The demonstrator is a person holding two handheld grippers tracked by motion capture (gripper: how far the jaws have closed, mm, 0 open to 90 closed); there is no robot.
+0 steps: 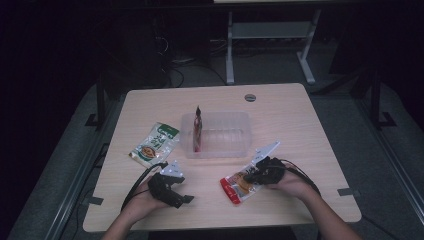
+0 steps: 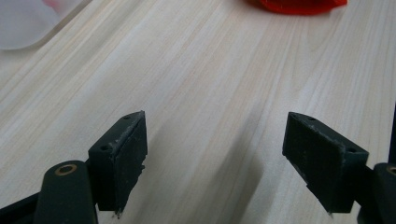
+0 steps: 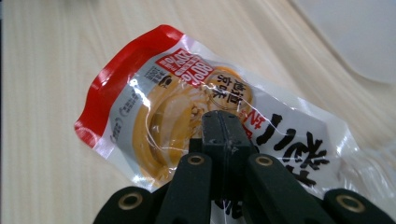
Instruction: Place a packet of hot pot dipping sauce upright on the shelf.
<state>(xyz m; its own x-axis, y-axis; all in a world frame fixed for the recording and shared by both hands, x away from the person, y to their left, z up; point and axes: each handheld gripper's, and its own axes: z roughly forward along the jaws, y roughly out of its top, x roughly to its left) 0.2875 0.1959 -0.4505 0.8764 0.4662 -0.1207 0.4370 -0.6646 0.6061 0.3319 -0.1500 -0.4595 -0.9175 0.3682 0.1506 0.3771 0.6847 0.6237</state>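
A red-and-clear noodle packet (image 1: 236,187) (image 3: 163,102) lies near the table's front, right of centre. My right gripper (image 1: 251,177) (image 3: 226,122) has its jaws pressed together on the packet's film, near the printed middle. My left gripper (image 1: 181,198) (image 2: 215,140) rests at the front left with its jaws wide apart over bare wood and nothing between them. The packet's red edge (image 2: 299,5) shows at the top of the left gripper view. A clear plastic container (image 1: 235,142) stands mid-table with another red packet (image 1: 198,129) upright at its left end.
A green-and-white packet (image 1: 154,144) lies flat to the left of the container. The container's corner (image 2: 23,23) (image 3: 359,37) shows in both gripper views. A grey cable grommet (image 1: 250,97) sits near the table's far edge. Bare wood (image 1: 300,130) lies right of the container.
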